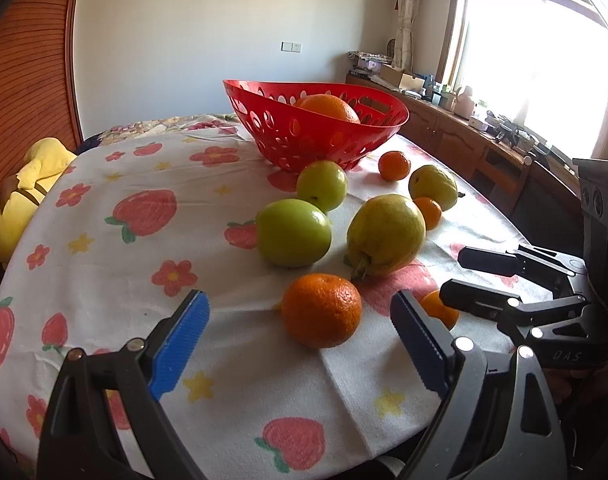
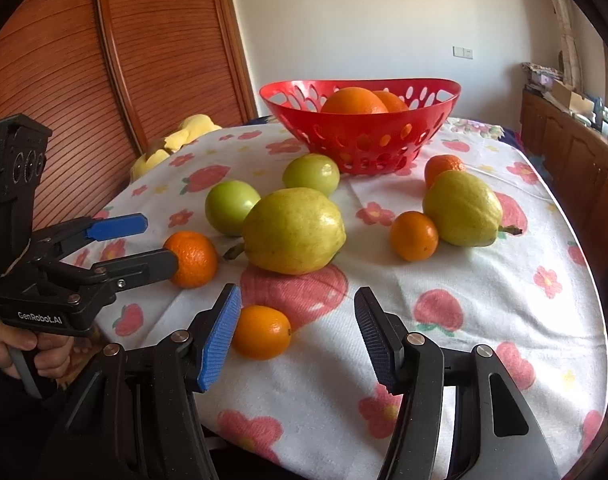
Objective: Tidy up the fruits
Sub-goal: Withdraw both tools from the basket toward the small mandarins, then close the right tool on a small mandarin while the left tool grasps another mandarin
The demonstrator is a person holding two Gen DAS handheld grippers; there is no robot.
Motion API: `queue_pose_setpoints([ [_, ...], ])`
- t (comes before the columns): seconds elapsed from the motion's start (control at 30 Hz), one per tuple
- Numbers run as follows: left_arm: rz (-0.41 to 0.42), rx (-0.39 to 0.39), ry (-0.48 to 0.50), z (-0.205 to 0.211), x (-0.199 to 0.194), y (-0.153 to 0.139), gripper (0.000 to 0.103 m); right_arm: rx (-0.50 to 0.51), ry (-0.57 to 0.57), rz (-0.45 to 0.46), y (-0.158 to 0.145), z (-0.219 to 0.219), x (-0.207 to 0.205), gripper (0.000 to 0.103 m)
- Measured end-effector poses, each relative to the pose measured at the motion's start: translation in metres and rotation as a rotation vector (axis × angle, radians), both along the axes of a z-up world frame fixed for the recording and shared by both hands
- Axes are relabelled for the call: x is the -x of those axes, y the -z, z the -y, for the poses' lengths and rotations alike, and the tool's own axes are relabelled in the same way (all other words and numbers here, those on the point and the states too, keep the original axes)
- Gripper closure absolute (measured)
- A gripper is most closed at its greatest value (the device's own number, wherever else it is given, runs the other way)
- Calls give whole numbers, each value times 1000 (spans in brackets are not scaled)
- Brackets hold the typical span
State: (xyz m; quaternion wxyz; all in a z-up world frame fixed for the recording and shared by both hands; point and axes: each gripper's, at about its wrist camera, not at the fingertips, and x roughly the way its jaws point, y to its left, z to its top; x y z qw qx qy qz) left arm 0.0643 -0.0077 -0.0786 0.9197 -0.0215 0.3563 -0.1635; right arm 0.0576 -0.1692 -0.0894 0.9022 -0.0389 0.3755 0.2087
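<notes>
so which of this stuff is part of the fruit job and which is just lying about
Job: red basket, oranges, green apples, pears, left gripper, right gripper.

Lying about: yellow plush toy, clutter on the cabinet.

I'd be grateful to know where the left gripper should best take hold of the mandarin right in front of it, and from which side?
Grip the mandarin across its widest middle, coming straight forward with the left gripper, low over the tablecloth. It is round with bare cloth either side, the pear sits behind it, and the open jaws already look wider than the fruit.
</notes>
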Motion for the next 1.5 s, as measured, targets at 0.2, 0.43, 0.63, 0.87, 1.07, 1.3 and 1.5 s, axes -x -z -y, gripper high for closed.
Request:
queue_pose_setpoints([
  [0.2,-1,-6,11,3,1,3,14,10,-20,-13,7,-8,1,42],
  [0.43,-10,3,7,1,1,6,16,9,-50,-21,13,-15,3,47],
  [0.63,-17,9,3,-1,0,8,16,-3,-72,-30,15,-17,4,55],
  [0.87,-27,7,3,-1,0,10,16,1,-97,-41,17,-25,5,62],
  [1.07,-29,10,6,-1,0,11,16,12,-106,-63,24,-29,4,68],
  [1.3,-29,3,19,4,-2,12,17,3,-85,-52,22,-23,2,71],
  [1.5,-37,-18,26,10,-8,15,32,-17,-43,-40,16,-11,-1,71],
])
